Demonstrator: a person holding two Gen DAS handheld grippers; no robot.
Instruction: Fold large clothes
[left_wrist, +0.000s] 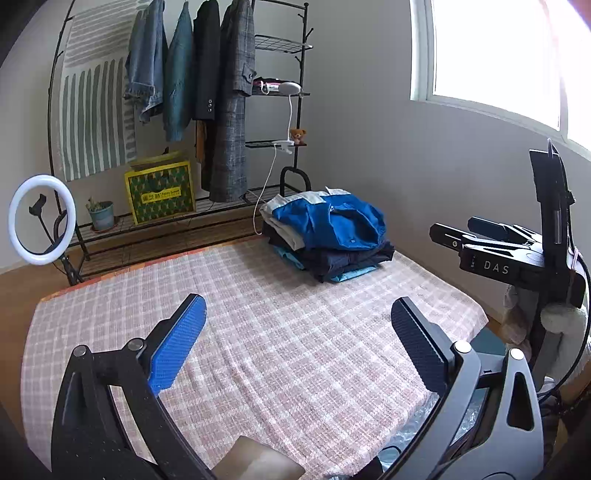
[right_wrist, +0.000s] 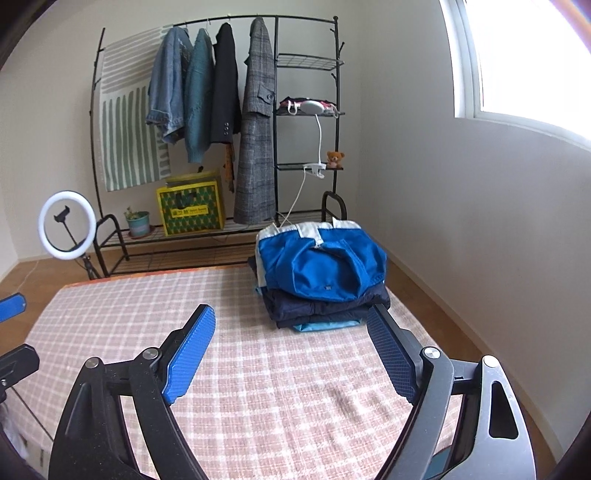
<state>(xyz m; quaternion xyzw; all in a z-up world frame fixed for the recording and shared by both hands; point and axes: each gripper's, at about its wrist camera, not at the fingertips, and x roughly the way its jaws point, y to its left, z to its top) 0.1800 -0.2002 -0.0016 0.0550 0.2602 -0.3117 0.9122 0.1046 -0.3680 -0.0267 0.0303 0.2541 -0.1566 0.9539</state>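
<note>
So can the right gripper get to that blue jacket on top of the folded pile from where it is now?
Probably yes. The right gripper is open and empty, and only bare checked cloth lies between it and the blue jacket, which sits uncovered on top of the pile.

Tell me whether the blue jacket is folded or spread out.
Folded. The blue jacket lies compact atop a stack of folded clothes on the checked cloth, roughly matching the stack's outline.

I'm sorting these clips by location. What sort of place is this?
Probably a bedroom or home laundry corner: a clothes rack hung with coats, a checked cloth spread as a folding surface, and a stack of folded clothes on it.
</note>
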